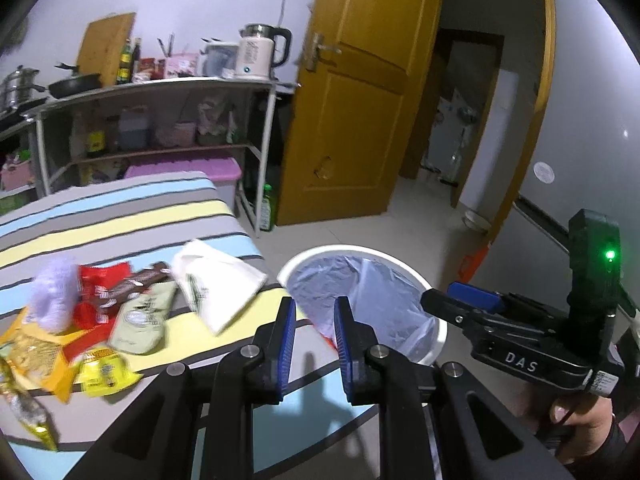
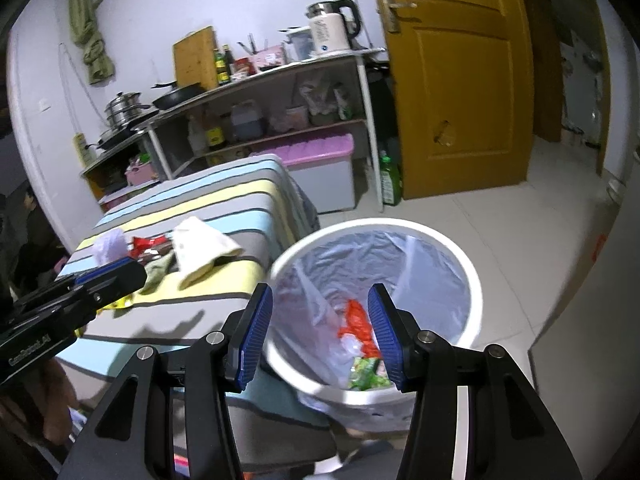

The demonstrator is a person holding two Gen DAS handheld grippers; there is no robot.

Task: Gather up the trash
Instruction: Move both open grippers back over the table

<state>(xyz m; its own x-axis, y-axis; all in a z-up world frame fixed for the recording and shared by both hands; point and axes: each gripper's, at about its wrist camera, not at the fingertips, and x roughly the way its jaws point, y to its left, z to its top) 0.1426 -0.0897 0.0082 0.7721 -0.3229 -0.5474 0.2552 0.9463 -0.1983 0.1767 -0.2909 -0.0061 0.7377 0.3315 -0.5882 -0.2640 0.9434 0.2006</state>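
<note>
Holding red and green wrappers point(image 2: 358, 344), the lined bin point(image 2: 472, 280) sits under 2 empty, spread tongs point(image 2: 320, 328).

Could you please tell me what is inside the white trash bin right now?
The white trash bin holds a clear liner, a red wrapper and a green packet; anything beneath them is hidden.

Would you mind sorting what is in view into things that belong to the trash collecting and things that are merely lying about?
Belongs to the job:
- snack wrappers on the striped bed
- white plastic bag beside them
- lined white bin, some trash already inside
- left gripper and right gripper, both empty

Just lying about:
- kettle
- frying pan
- green bottle on the floor
- purple-lidded box
</note>
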